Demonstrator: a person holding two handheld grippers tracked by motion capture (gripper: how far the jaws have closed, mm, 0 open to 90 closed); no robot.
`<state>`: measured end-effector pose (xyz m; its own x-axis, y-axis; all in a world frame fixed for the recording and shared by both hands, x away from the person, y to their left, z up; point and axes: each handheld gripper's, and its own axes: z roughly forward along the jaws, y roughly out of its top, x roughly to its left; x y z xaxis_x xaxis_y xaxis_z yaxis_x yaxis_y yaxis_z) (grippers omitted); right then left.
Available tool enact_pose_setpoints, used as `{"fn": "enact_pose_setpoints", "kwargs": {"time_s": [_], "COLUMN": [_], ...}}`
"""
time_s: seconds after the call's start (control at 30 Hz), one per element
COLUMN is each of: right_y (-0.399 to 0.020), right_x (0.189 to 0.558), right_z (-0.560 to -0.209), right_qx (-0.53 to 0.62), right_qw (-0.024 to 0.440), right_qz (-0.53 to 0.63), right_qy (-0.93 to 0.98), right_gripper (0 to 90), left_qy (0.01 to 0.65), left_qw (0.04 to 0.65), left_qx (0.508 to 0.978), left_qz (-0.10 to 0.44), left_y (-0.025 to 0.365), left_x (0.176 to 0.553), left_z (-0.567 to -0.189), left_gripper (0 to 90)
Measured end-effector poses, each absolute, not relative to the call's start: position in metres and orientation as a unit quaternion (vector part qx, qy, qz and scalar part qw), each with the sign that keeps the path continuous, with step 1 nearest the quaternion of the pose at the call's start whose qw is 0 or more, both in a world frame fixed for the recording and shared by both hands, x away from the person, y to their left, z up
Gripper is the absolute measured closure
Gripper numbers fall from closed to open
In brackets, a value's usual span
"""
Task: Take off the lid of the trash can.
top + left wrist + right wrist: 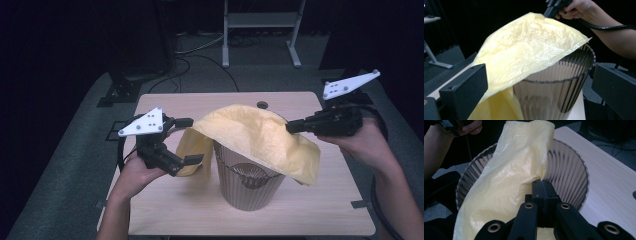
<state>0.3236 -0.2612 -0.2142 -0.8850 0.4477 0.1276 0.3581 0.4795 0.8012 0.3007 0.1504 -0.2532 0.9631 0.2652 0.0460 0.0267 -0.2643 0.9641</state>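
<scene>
- Yellow plastic film is what you have in hand: a thin, crinkled bag (255, 140) draped over the top of the ribbed bin (248, 185), which stands upright near the middle of the wooden table (330, 210).
- Your right gripper (290, 127) has its jaws pressed fully together, and in the right gripper view (541, 185) they pinch a fold of the bag at its edge, just above the bin's rim (584, 177).
- From that pinch the bag (511, 182) runs away across the open mouth of the bin, covering most of it and leaving the ribbed inner wall bare on one side.
- Your left gripper (189, 141) stands wide open, one jaw above the other in the high view, with the hanging left part of the bag between them; no pad presses on the film.
- In the left gripper view the two black jaws sit far apart at either side, and the bag (524, 57) slopes up from the near jaw toward your right hand (579, 8) at the top.
- Below that slope the bin (554, 92) shows its translucent fluted wall, with the bag's edge lying across its rim.
- One flap of the bag hangs down outside the bin on your left side, reaching toward the tabletop; another droops over the rim on your right.
- A small dark hole (262, 105) sits in the table behind the bin.
</scene>
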Motion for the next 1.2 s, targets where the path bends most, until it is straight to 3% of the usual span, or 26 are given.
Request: {"fn": "enact_pose_setpoints", "kwargs": {"time_s": [0.5,0.87,1.2], "right_y": [-0.193,-0.172,-0.191], "right_x": [0.355,0.35,0.343], "right_z": [-0.234,-0.244,-0.239], "right_qx": [0.22,0.193,0.192], "right_qw": [0.061,0.094,0.09], "right_qz": [0.397,0.325,0.338], "right_qy": [0.889,0.921,0.917], "right_gripper": [90.0,89.7,70.0], "left_qy": [0.074,0.071,0.071], "left_qw": [0.601,0.6,0.596], "left_qx": [0.791,0.792,0.795], "left_qz": [0.086,0.084,0.082], "left_y": [0.129,0.123,0.12], "left_x": [0.308,0.309,0.31], "left_z": [-0.252,-0.252,-0.252], "left_gripper": [0.0,0.0,0.0]}}
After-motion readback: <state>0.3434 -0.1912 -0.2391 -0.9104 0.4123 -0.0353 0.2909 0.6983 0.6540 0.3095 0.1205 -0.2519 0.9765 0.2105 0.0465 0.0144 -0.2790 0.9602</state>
